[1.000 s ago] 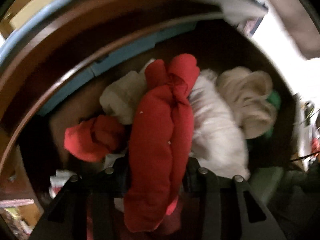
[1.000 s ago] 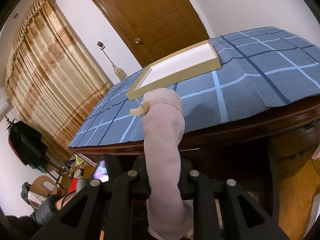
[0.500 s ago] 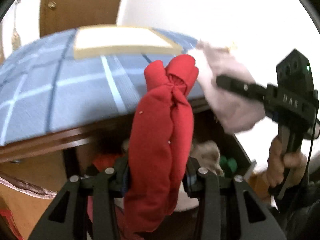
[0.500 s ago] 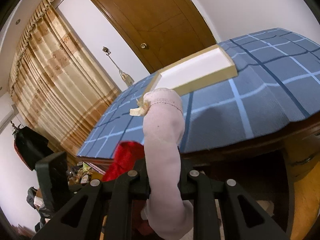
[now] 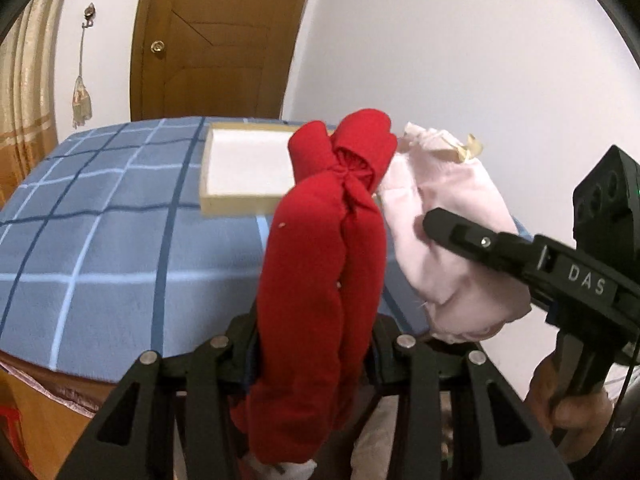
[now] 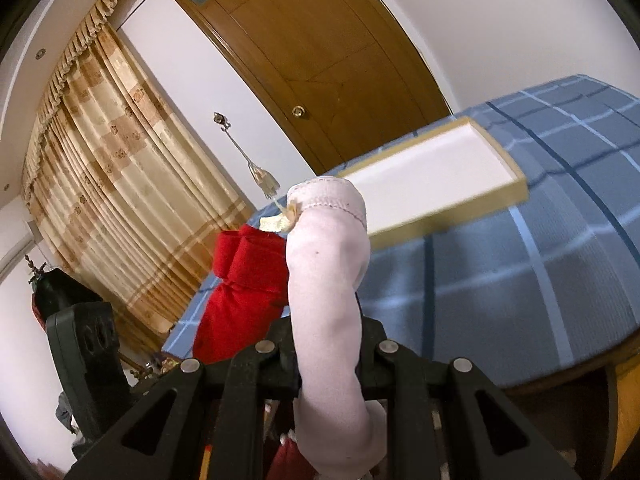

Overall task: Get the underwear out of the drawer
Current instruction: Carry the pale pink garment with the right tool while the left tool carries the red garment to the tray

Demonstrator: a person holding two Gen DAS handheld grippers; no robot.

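Left gripper (image 5: 316,344): clamped on red rolled underwear (image 5: 320,280), which stands up between its jaws.
Right gripper (image 6: 328,356): clamped on pale pink rolled underwear (image 6: 328,280), just right of the red roll.
Tray (image 5: 236,200): beyond both grippers, on blue checked cloth (image 5: 100,240).

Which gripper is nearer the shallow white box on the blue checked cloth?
Hard to call; roughly level. The left gripper, clamping the red roll, sits before the shallow white box. The right gripper, holding the pink roll, sits beside it, right of the box.
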